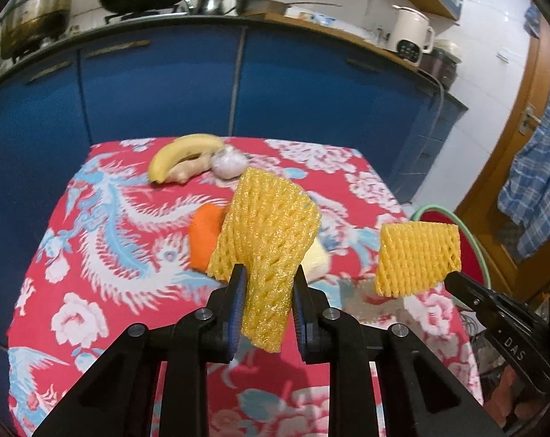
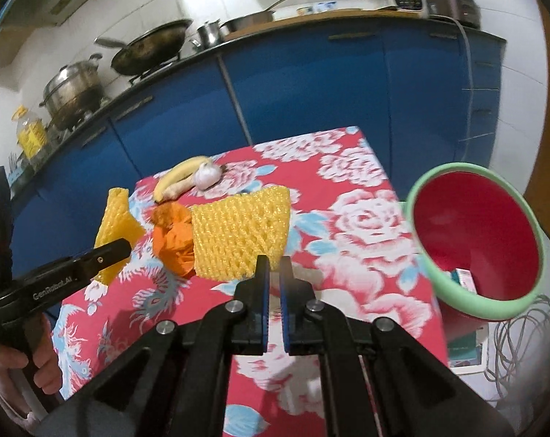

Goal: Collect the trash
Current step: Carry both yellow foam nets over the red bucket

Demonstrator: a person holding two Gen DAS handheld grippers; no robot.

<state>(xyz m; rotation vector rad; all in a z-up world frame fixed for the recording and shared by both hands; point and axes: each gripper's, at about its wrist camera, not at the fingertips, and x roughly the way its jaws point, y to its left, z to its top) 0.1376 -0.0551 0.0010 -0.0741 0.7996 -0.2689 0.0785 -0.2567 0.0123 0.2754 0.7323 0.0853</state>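
Both grippers are holding yellow foam nets aloft over the bench: the left gripper [image 1: 267,291] is clenching one foam net [image 1: 267,233], the right gripper [image 2: 272,273] is pinching another foam net [image 2: 240,236] by its edge, which looks light, soft, crushable.

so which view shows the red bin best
The right wrist view. There the red bin shows its whole green rim, its red inside and a small box at the bottom, beside the table. The left wrist view catches only an arc of its rim, partly behind the foam net in the right gripper.
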